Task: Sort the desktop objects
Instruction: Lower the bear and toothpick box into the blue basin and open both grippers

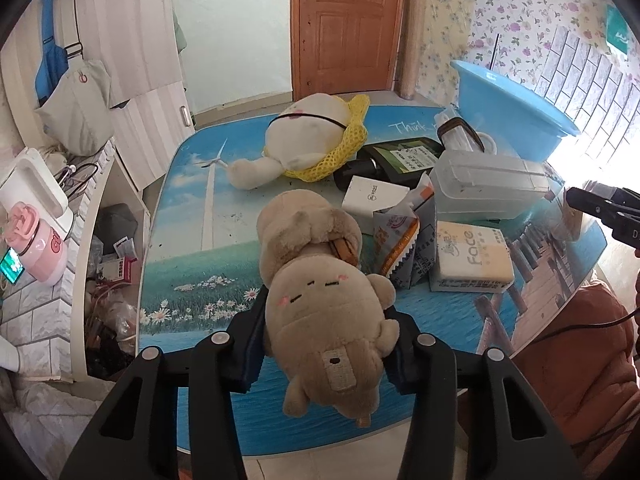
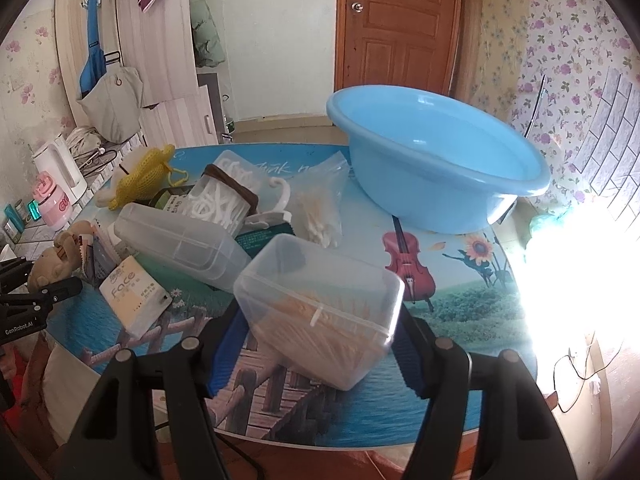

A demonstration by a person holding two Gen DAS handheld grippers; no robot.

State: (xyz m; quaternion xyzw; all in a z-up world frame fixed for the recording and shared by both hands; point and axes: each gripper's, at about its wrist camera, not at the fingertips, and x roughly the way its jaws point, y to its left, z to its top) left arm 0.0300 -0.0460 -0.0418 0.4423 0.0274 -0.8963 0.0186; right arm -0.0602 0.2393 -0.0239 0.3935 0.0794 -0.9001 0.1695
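two plush toys: a tan one (image 1: 320, 304) and a white one in yellow netting (image 1: 308, 140); one blue basin (image 2: 436, 160); two clear plastic boxes (image 2: 320, 312) (image 2: 180, 244); one tissue pack (image 1: 472, 256); one white carton (image 1: 374, 200); one bag of cotton swabs (image 2: 320, 216)

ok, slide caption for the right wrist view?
Right gripper clamps a clear plastic box of toothpicks above the cluttered table, blue basin behind.

Fuzzy cloth plush toy (image 1: 320, 312), glossy plastic basin (image 2: 436, 160), translucent plastic box (image 2: 320, 312), glossy printed tabletop (image 2: 460, 320).
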